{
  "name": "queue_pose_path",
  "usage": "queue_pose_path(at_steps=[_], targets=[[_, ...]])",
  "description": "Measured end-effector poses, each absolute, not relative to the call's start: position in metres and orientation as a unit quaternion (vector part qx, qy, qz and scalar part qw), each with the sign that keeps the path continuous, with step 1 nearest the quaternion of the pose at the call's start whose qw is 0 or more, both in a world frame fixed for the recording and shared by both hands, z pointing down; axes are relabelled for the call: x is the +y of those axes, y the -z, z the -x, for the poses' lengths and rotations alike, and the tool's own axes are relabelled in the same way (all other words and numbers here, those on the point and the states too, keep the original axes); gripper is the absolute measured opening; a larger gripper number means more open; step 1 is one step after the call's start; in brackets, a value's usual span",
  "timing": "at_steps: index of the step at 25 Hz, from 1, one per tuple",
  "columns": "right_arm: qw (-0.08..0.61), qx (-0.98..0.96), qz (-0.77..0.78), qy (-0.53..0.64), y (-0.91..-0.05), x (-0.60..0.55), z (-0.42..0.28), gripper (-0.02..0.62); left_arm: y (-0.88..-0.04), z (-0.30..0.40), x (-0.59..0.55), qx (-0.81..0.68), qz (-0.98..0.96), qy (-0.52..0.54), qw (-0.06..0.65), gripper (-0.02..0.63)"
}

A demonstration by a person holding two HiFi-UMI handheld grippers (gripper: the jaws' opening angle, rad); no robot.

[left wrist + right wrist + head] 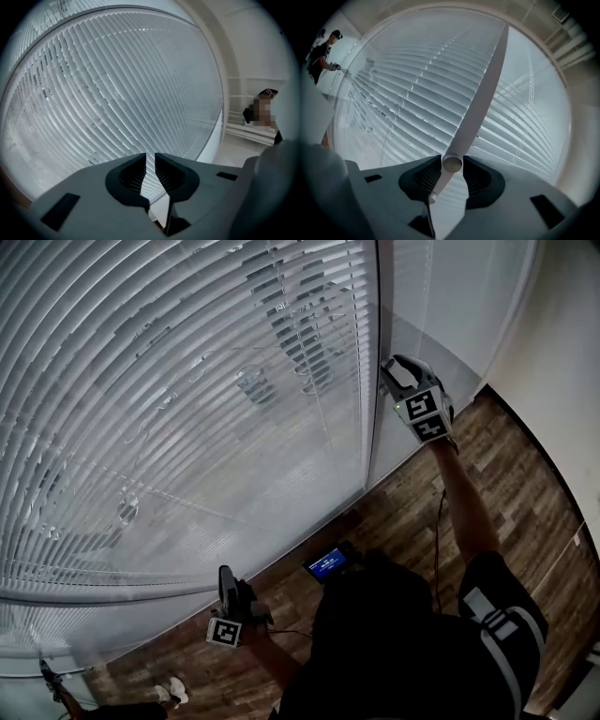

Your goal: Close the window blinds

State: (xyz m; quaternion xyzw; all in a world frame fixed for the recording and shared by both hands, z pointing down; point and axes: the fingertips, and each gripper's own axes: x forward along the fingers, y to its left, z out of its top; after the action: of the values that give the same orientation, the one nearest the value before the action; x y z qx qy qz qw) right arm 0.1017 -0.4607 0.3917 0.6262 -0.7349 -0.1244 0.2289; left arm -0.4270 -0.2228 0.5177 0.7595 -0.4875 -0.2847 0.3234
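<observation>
— Where are the window blinds [187, 409] hanging?
— They are covering the glass on the left and far side. Their wand [483, 93] is hanging down at their right edge.
— What is holding it?
— The right gripper [452, 161] is framing its lower end, with the jaws standing apart around it.
— And the left gripper [150, 159]?
— It is hovering low and near, jaws almost together, nothing between them.
— What is hard to see?
— The blinds' top is getting cut off, and the slats' tilt is staying unclear.
</observation>
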Motion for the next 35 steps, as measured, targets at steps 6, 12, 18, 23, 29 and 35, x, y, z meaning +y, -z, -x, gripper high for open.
queue_pose_path(at_steps=[6, 12, 18, 23, 29, 35], targets=[[0.190, -0.758, -0.622, 0.047, -0.396, -0.464, -0.108, 0.126, -0.521, 0.428, -0.221, -0.490, -0.756, 0.289, 0.324, 0.067], [-0.088, -0.793, -0.545, -0.256, -0.396, -0.466, -0.120, 0.126, -0.520, 0.429, -0.219, -0.490, -0.754, 0.291, 0.326, 0.067], [-0.222, -0.783, -0.457, -0.359, -0.396, -0.468, -0.119, 0.127, -0.520, 0.424, -0.222, -0.488, -0.757, 0.287, 0.328, 0.067], [-0.050, -0.819, -0.555, -0.137, -0.395, -0.455, -0.115, 0.157, -0.520, 0.423, -0.223, -0.486, -0.759, 0.285, 0.327, 0.067], [0.174, -0.763, -0.612, 0.112, -0.392, -0.445, -0.098, 0.158, -0.529, 0.422, -0.220, -0.486, -0.758, 0.284, 0.331, 0.067], [0.268, -0.713, -0.619, 0.191, -0.391, -0.448, -0.088, 0.155, -0.532, 0.414, -0.223, -0.479, -0.764, 0.282, 0.328, 0.067]])
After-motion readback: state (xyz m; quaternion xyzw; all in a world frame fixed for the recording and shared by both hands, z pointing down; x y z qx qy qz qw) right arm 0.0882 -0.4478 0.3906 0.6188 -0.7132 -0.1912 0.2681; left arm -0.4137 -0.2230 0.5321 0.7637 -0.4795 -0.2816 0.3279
